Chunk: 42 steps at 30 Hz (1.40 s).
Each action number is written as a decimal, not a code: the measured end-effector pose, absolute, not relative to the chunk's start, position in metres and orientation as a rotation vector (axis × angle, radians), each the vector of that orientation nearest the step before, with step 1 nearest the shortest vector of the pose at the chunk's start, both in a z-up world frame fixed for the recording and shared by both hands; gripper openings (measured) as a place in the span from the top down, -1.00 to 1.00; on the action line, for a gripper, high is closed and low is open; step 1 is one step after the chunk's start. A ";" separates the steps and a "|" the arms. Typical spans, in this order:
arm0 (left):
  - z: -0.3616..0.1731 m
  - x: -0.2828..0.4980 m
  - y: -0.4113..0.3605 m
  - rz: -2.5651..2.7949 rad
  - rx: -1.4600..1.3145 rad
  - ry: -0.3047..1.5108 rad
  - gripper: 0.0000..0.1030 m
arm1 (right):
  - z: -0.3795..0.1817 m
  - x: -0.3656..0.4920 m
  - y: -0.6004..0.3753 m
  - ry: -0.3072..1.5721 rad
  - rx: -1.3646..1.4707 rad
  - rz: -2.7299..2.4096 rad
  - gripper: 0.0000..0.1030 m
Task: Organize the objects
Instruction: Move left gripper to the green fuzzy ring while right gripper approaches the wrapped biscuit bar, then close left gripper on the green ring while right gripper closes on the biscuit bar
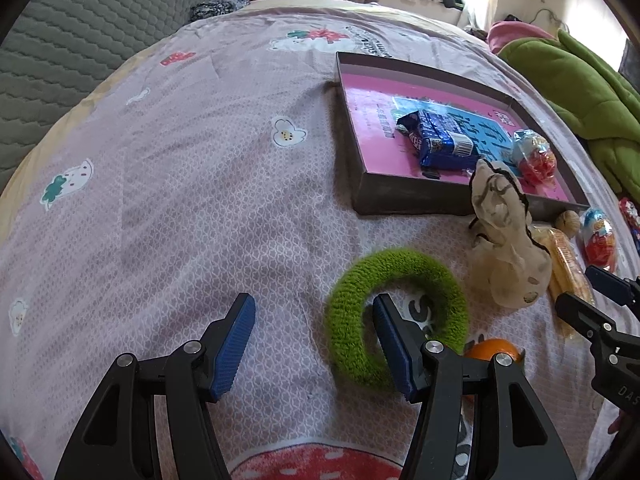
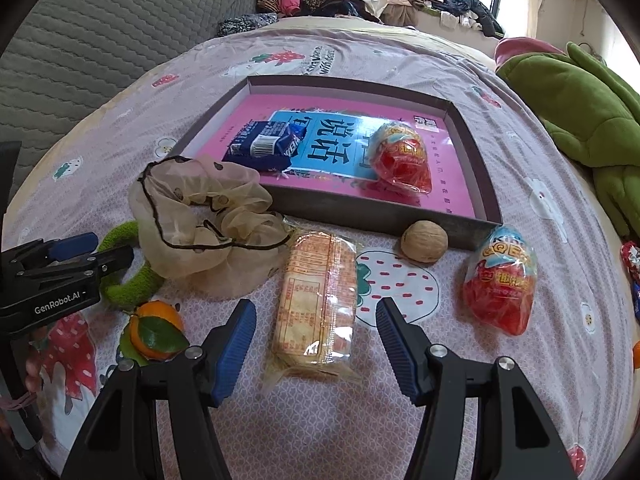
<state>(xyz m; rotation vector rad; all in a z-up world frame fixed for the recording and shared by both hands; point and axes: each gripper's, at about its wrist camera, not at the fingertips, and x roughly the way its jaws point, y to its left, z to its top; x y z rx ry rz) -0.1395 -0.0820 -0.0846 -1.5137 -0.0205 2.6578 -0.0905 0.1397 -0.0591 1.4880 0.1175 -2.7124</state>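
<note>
Right gripper (image 2: pixel 316 340), jaws wide and empty, straddles the cracker packet (image 2: pixel 316 300); should settle lower, centred, before closing gently.

Open bedsheet to the left, clutter crowded in front of the tray

The wide stretch of bedsheet (image 1: pixel 168 200) left of the shallow tray (image 2: pixel 384 222) lay bare, with free passage there. The tray's low near wall blocked a level approach, and a blue snack packet (image 2: pixel 264 148) and a wrapped red egg toy (image 2: pixel 404 160) took up part of its floor. In front of it the beige scrunchie (image 2: pixel 204 220), green fuzzy ring (image 1: pixel 396 316), orange (image 2: pixel 156 330), cracker pack (image 2: pixel 318 304), walnut (image 2: pixel 424 246) and a second egg toy (image 2: pixel 500 284) sat close, with narrow gaps. A green plush (image 2: pixel 580 108) closed off the right edge.
</note>
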 end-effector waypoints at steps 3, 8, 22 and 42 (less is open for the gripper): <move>-0.086 -0.143 -0.081 2.663 -1.508 -0.016 -0.22 | -0.065 -0.092 0.140 0.115 1.496 -2.713 -0.20; -0.087 -0.146 -0.073 2.677 -1.483 0.014 -0.20 | -0.075 -0.095 0.145 0.071 1.534 -2.708 -0.20; -0.086 -0.140 -0.064 2.634 -1.460 -0.024 0.77 | -0.074 -0.095 0.143 0.076 1.525 -2.713 0.21; -0.048 -0.110 -0.069 2.711 -1.374 -0.026 0.77 | -0.041 -0.073 0.138 0.068 1.423 -2.724 0.21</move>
